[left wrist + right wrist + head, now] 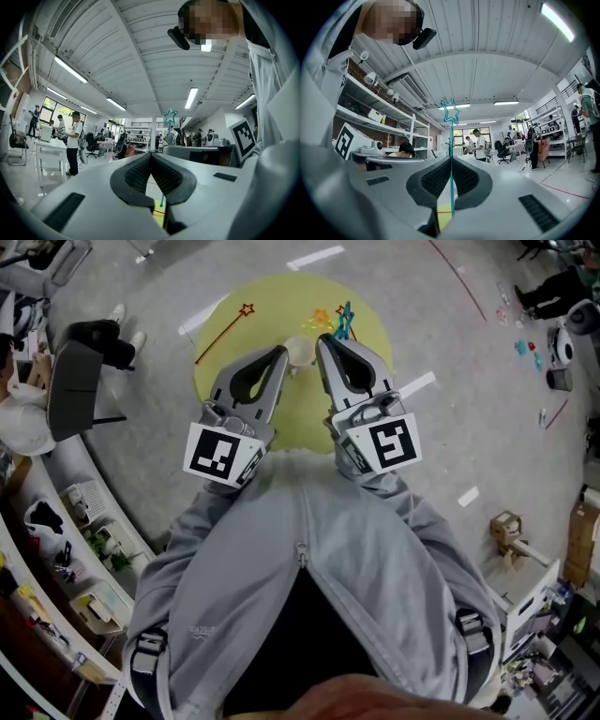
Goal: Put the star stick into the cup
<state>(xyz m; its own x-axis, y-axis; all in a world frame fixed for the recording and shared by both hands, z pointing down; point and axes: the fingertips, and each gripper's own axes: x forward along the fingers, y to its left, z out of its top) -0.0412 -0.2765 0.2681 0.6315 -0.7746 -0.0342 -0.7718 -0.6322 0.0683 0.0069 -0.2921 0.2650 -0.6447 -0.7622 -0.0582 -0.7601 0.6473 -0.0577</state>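
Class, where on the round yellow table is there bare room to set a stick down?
Bare: the round yellow table's near strip before the pale cup, and its far rim between the red star stick and the orange star. Crowded: beside the cup, around the right claw's teal star stick.

open-plan lab office: desks (49,150), office chairs (502,151), shelves (370,117).

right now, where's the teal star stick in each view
Head view: teal star stick upper centre, at the right gripper's tip.
Left gripper view: its star just right of centre, above the jaws.
Right gripper view: centre, upright, pinched between the jaws.
Shared landmark: the yellow surface below it.
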